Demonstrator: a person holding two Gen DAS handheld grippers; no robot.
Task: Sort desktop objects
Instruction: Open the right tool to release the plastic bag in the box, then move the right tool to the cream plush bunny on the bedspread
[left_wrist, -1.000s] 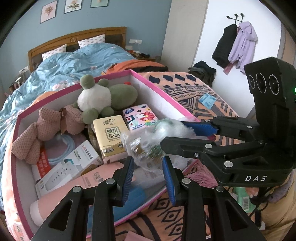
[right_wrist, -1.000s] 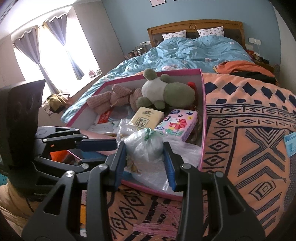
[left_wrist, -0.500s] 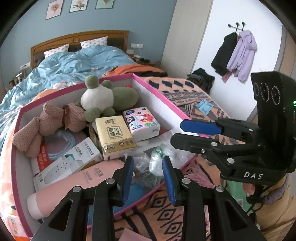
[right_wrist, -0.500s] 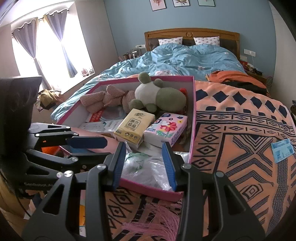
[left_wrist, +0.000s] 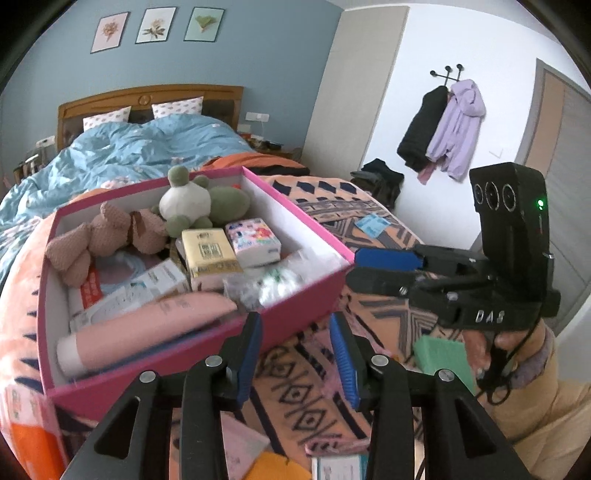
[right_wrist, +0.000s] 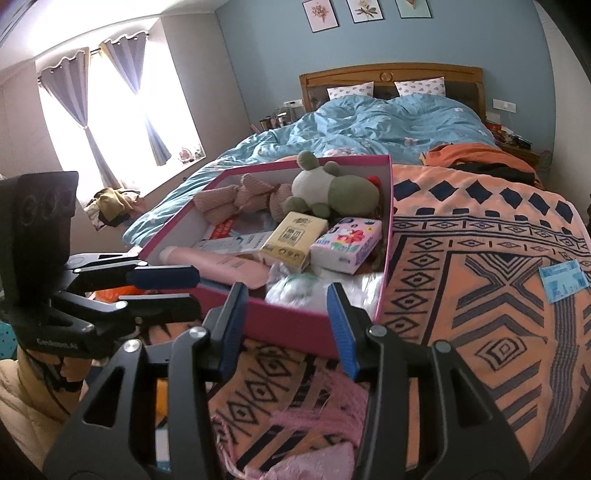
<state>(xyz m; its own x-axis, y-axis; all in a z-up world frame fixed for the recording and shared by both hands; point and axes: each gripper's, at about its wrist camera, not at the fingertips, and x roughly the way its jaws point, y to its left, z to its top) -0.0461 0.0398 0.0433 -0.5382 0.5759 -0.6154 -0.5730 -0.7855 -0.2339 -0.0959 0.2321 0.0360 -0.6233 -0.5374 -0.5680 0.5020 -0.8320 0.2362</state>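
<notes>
A pink box (left_wrist: 147, 369) (right_wrist: 388, 221) stands on the patterned blanket. It holds a green frog plush (left_wrist: 199, 206), a pink knit toy (left_wrist: 103, 236), a yellow tissue pack (left_wrist: 208, 254), a floral tissue pack (right_wrist: 347, 240), a pink bottle (left_wrist: 147, 325) and a white carton (left_wrist: 147, 288). A clear plastic bag (left_wrist: 273, 288) (right_wrist: 299, 291) lies in the box's near corner. My left gripper (left_wrist: 294, 319) (right_wrist: 162, 290) hovers just outside the front wall, its jaws opening with nothing between them. My right gripper (right_wrist: 286, 291) (left_wrist: 384, 266) sits beside it, also opening and empty.
A green block (left_wrist: 443, 354) lies on the blanket near the right hand. A blue paper slip (right_wrist: 563, 280) rests further right. Pink fringed cloth (right_wrist: 314, 417) and an orange pack (left_wrist: 29, 443) lie in front of the box. Behind it spreads the blue duvet (right_wrist: 388, 122).
Both grippers let go of the plastic bag, which now lies in the box's near corner. Both have drawn back from the box and their jaws stand wider.
</notes>
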